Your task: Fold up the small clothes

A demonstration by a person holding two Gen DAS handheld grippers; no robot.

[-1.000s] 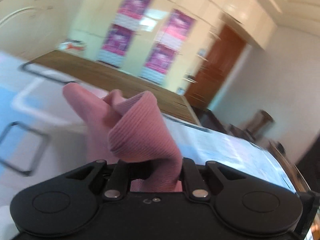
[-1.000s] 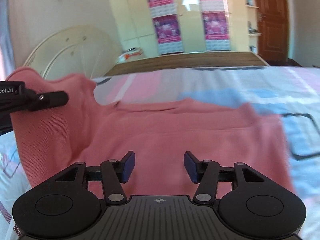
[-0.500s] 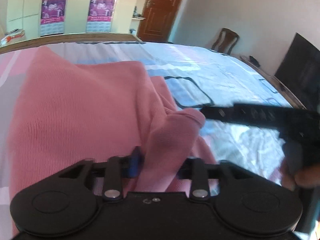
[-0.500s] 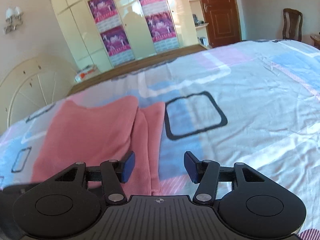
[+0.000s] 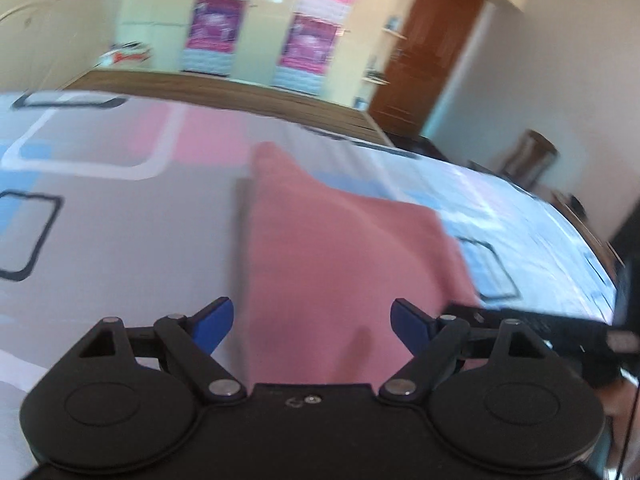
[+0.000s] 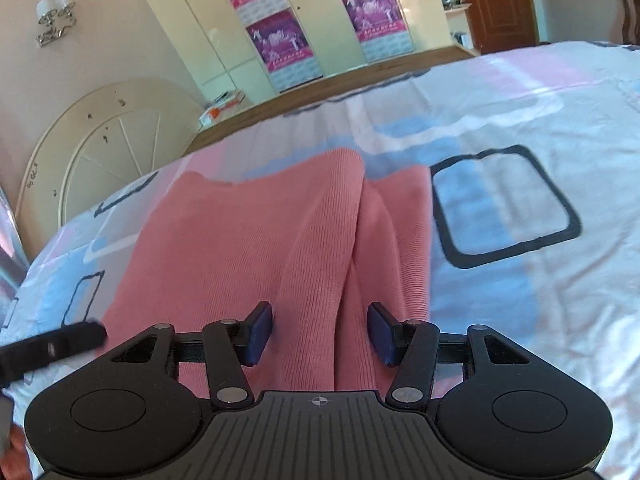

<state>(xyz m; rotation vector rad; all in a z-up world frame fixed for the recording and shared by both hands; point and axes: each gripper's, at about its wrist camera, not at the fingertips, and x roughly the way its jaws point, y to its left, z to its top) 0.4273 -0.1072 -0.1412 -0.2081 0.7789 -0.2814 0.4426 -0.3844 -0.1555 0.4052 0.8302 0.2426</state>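
A pink knit garment (image 5: 336, 248) lies folded on the patterned bed sheet (image 5: 120, 220). My left gripper (image 5: 312, 322) hovers just above its near part, jaws opening wide, with nothing pinched between the blue pads. In the right wrist view the same garment (image 6: 248, 248) shows a raised fold ridge (image 6: 352, 240) along its right side. My right gripper (image 6: 320, 334) sits low over that ridge, jaws closing a little, with the cloth between the pads but a gap on both sides. A finger of the other gripper shows in each view: the right's (image 5: 540, 324), the left's (image 6: 52, 346).
The bed sheet (image 6: 540, 300) stretches wide to the right. A wooden bed edge (image 6: 320, 88) runs along the far side, with a cream wardrobe (image 6: 320, 12) bearing posters behind it. A round white headboard (image 6: 100, 140) stands at left, a brown door (image 5: 420, 52) at right.
The left gripper has let go of the bunched pink cloth and spread its jaws; the garment now lies flat. The right gripper has swung left over the garment's folded right side.
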